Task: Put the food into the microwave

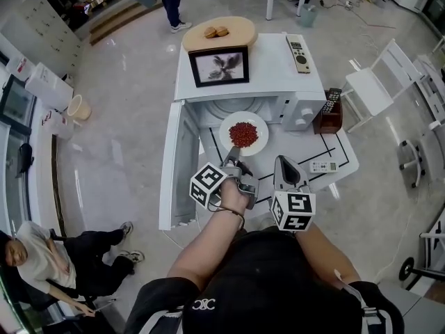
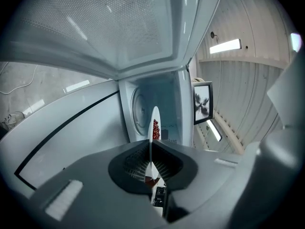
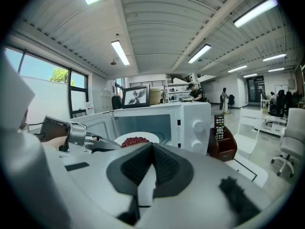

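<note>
A white plate of red food hangs in front of the white microwave's open cavity. My left gripper is shut on the plate's near rim. In the left gripper view the plate shows edge-on between the pads of that gripper, with the microwave's turntable straight ahead. My right gripper hovers over the table to the right of the plate, shut and holding nothing. The right gripper view shows its closed jaws, the plate and the left gripper to its left.
The microwave door stands open to the left. A framed picture and a remote lie on top. A brown box with a remote stands to the right, a small remote on the table. A person sits on the floor.
</note>
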